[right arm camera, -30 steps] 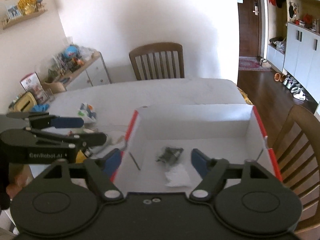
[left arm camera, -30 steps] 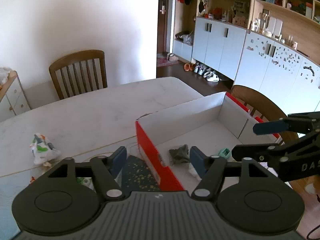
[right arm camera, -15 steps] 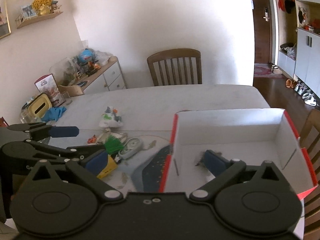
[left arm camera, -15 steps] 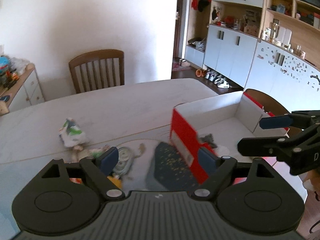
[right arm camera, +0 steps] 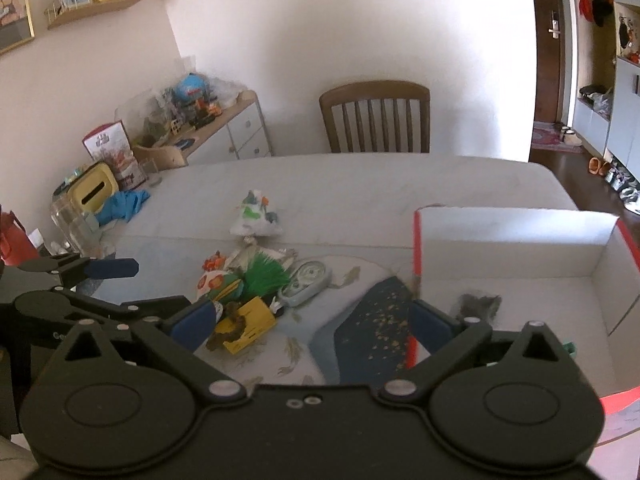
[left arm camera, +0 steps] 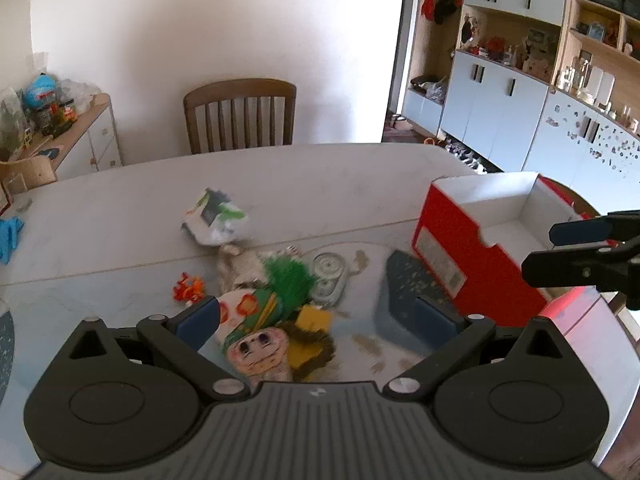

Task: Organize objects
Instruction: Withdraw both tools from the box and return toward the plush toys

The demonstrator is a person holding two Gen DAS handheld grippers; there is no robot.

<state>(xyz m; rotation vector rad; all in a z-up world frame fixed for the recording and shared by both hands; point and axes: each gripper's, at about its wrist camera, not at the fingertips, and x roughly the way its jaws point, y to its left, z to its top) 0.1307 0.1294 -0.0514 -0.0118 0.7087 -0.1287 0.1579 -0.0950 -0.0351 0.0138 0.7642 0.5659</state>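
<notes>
On the bench (left arm camera: 320,176), a toy heap (left arm camera: 276,304) lies left of the red box (left arm camera: 452,256), both the left claw (left arm camera: 316,316) and right claw (right arm camera: 310,322) spread and empty; crowded toys risk a multi-item or slipped grasp.

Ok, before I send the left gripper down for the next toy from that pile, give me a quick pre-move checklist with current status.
1. Left gripper open and empty: ok, jaws wide apart, nothing between them.
2. Right gripper empty: ok, jaws wide apart, nothing held.
3. Target in line: ok, the doll lies under the left gripper, between its fingers.
4. Target free of clutter: not ok, the green tuft and yellow block crowd it.
5. Red box open with room: ok, only a dark scrap shows inside.
6. Height above the table: cannot tell.
</notes>
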